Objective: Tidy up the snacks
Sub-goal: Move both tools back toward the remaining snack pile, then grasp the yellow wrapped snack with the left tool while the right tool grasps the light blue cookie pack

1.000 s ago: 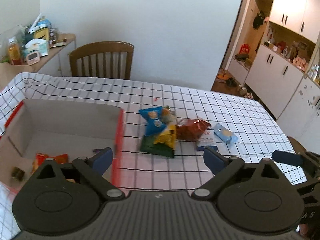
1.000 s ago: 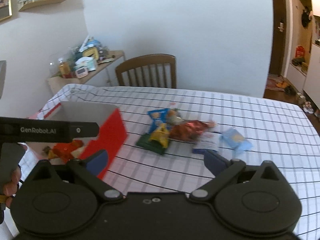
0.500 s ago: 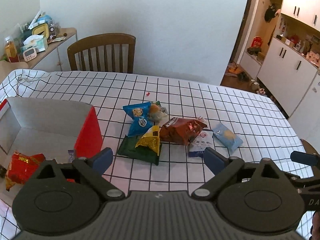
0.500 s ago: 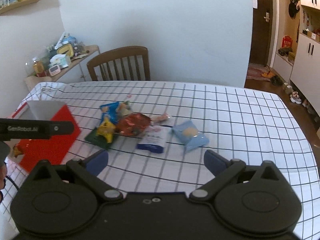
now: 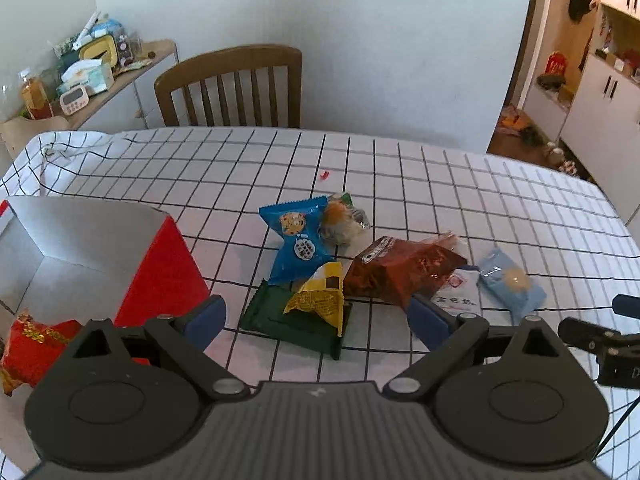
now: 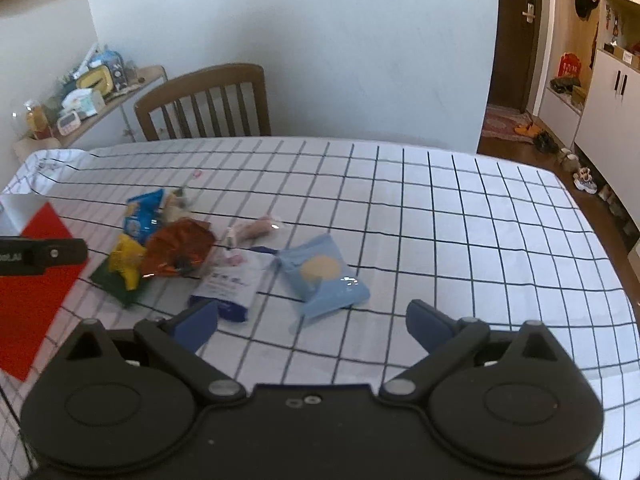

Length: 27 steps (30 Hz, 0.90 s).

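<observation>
Left wrist view: the left gripper (image 5: pixel 316 316) hangs over the checked counter (image 5: pixel 440 184) with its jaws spread wide and empty. It has drifted right since a second ago, so the red-sided box (image 5: pixel 160 272) now sits at the left edge rather than under the camera. One red snack bag (image 5: pixel 36 344) lies inside the box. The pile (blue cookie packet (image 5: pixel 298 240), yellow packet (image 5: pixel 320 296) on a dark green one (image 5: pixel 288 324), brown bag (image 5: pixel 404 270), white pouch (image 5: pixel 458 290), pale blue packet (image 5: pixel 510 284)) lies just ahead of the fingers, closer than before.

Right wrist view: the right gripper (image 6: pixel 312 322) has also swung right; its jaws are fully apart, holding nothing. The pale blue packet (image 6: pixel 322 274) now lies between the fingertips' line of sight, the white pouch (image 6: pixel 232 280) beside the left finger. The box (image 6: pixel 32 280) is nearly out of frame at left. A wooden chair (image 6: pixel 208 100) stands behind the counter (image 6: pixel 460 216).
</observation>
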### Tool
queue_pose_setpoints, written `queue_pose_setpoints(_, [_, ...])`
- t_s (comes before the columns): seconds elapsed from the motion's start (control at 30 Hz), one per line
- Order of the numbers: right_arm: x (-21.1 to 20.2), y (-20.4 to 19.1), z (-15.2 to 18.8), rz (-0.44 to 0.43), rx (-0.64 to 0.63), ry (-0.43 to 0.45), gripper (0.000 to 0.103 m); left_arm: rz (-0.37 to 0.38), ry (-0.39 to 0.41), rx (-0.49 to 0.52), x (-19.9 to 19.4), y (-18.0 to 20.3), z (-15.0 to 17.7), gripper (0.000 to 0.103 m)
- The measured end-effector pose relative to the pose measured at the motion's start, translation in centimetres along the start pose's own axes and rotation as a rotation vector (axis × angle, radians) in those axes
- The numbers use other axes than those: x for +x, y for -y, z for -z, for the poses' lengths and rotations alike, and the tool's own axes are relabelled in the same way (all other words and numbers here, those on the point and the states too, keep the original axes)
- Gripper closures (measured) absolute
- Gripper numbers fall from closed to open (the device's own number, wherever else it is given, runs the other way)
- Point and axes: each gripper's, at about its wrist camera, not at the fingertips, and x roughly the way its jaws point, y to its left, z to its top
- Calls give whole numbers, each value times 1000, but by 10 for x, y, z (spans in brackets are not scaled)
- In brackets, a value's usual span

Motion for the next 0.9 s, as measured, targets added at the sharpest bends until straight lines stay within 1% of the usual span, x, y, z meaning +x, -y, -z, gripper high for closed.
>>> queue_pose_setpoints(0.07, [13, 5, -3, -4, 13, -13, 4, -19, -12, 7, 10, 2, -2, 5])
queue_pose_setpoints(0.17, [31, 8, -7, 6, 1, -28, 5, -36, -47, -12, 29, 1, -5, 6])
queue_pose_setpoints(0.27, [48, 10, -10, 20, -11, -50, 7, -40, -76, -19, 45, -1, -6, 6])
queue_pose_setpoints(0.33, [58, 11, -11, 26, -23, -61, 9, -36, -88, -26, 54, -3, -6, 10])
queue_pose_setpoints(0.47, [75, 14, -14, 32, -43, -78, 13, -34, -106, -14, 69, -4, -7, 14])
queue_pose_setpoints(0.53, [84, 14, -15, 36, -57, -88, 16, -28, -116, -3, 75, -4, -7, 20])
queue_pose_setpoints(0.67, [95, 12, -15, 33, -73, -106, 22, -26, -136, -1, 85, -4, -8, 27])
queue_pose_setpoints(0.73, [99, 9, -13, 36, -97, -111, 25, -13, -141, 0, 90, -5, -8, 36])
queue_pose_setpoints(0.83, [102, 5, -13, 38, -125, -108, 27, 3, -156, 6, 96, -4, -9, 45])
queue_pose_setpoints(0.87, [101, 4, -13, 36, -130, -105, 29, 7, -153, 7, 97, -4, -9, 45])
queue_pose_setpoints(0.9, [101, 4, -13, 31, -129, -104, 33, 17, -152, 8, 97, -5, -9, 48])
